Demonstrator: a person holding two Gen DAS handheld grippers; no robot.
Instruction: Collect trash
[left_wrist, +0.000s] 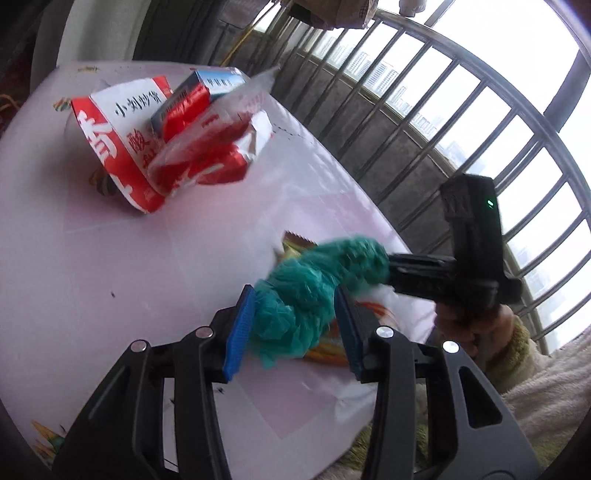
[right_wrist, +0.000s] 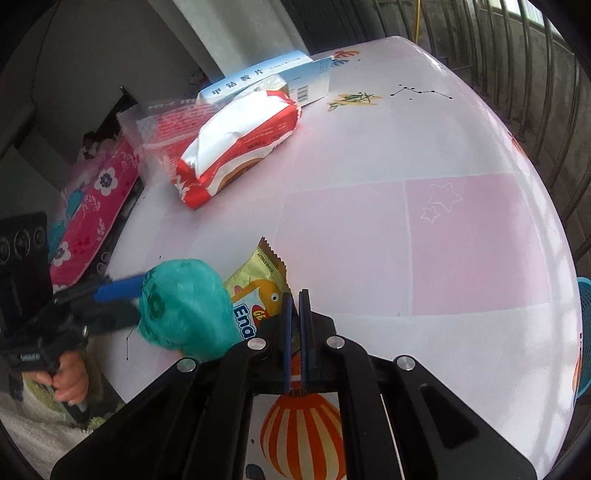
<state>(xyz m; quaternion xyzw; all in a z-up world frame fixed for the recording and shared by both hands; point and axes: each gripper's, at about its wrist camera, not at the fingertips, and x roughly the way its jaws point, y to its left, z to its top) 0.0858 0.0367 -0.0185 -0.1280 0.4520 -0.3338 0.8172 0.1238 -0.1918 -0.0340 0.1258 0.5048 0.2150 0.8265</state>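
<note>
A crumpled green plastic bag (left_wrist: 306, 295) is held between the blue pads of my left gripper (left_wrist: 293, 314); it also shows in the right wrist view (right_wrist: 184, 306). My right gripper (right_wrist: 295, 306) has its jaws nearly closed on the edge of the same green bag, just over a yellow snack wrapper (right_wrist: 258, 284) lying on the table. In the left wrist view my right gripper (left_wrist: 391, 271) comes in from the right into the bag. Further back lie a red and white wrapper (right_wrist: 240, 144), a clear plastic bag (right_wrist: 159, 129) and a blue and white box (right_wrist: 266, 81).
The round table (right_wrist: 443, 221) has a pink and white patterned cover. A balcony railing (left_wrist: 461, 122) runs behind it. A pink floral cushion (right_wrist: 92, 206) sits beyond the left table edge. A blue basket (right_wrist: 585, 332) shows at the right edge.
</note>
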